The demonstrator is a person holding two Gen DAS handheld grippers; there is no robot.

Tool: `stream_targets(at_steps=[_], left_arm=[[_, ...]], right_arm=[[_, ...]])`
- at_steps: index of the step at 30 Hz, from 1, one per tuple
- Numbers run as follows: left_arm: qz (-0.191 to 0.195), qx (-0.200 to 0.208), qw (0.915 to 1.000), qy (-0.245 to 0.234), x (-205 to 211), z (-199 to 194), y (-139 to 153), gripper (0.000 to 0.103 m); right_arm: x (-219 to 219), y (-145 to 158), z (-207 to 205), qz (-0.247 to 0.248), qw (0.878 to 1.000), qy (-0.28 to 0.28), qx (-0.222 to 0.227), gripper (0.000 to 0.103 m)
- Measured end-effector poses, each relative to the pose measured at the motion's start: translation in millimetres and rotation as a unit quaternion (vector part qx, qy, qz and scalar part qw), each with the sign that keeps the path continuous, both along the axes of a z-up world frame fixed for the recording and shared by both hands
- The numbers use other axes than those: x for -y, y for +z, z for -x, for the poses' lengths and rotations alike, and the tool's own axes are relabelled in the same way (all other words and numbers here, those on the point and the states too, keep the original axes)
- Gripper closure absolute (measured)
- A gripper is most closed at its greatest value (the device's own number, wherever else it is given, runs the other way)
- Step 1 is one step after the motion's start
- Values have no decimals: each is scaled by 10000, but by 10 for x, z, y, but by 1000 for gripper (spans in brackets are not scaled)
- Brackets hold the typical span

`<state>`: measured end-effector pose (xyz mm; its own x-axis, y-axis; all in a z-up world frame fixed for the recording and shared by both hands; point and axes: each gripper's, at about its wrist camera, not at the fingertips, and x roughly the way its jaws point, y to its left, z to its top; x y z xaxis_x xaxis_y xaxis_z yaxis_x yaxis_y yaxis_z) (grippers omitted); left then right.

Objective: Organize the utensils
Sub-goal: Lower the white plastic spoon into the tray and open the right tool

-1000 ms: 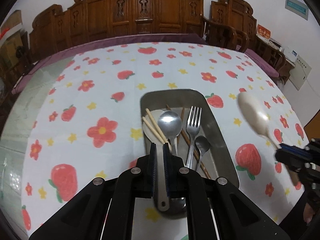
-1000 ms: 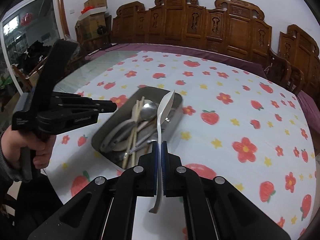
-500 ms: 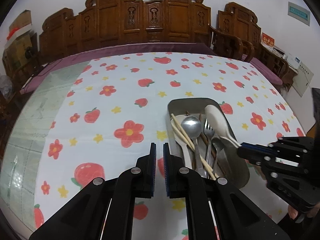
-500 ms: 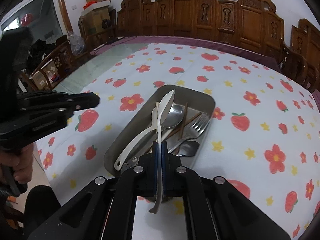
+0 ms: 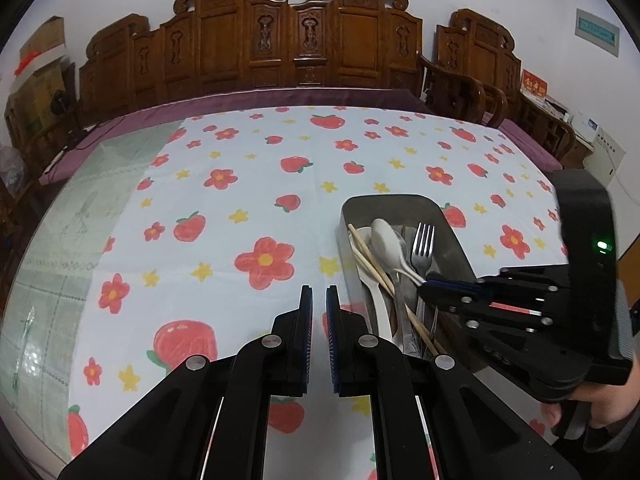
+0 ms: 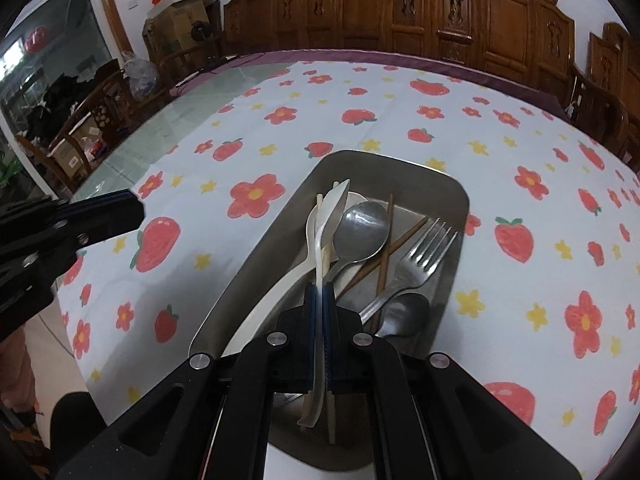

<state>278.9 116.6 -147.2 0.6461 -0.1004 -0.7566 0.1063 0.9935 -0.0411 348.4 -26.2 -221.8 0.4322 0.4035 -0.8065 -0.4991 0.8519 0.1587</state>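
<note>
A metal tray (image 6: 432, 176) (image 5: 448, 220) lies on the strawberry-print tablecloth. In it are a metal spoon (image 6: 360, 228), a fork (image 6: 420, 256) (image 5: 423, 240), a small spoon (image 6: 404, 312), brown chopsticks (image 6: 386, 240), pale chopsticks (image 5: 366, 252) and a white spoon (image 6: 276, 300). My right gripper (image 6: 320, 290) (image 5: 430, 280) is shut on another white spoon (image 6: 332, 208) (image 5: 388, 242), held edge-on just above the tray's contents. My left gripper (image 5: 319, 300) hangs over bare cloth left of the tray, its jaws nearly together with nothing between them; it also shows at the left edge (image 6: 120, 212) of the right wrist view.
Carved wooden chairs (image 5: 304, 40) line the far side of the table. A purple cloth edge (image 5: 280, 96) and a bare glass strip (image 5: 60, 220) border the tablecloth. A hand (image 5: 592, 408) grips the right tool. Boxes (image 6: 176, 4) and clutter stand at the far left.
My right gripper carried the white spoon leftward and down over the tray. My left gripper drew back left, away from the tray, and now hangs over cloth.
</note>
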Motion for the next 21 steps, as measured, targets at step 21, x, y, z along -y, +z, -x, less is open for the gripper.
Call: stream_targets(at_steps=[21], left_arm=[[83,175,9998,50,153,155,185,81]], right_arm=[[325,317,299,-437,9981,-30,431,81]])
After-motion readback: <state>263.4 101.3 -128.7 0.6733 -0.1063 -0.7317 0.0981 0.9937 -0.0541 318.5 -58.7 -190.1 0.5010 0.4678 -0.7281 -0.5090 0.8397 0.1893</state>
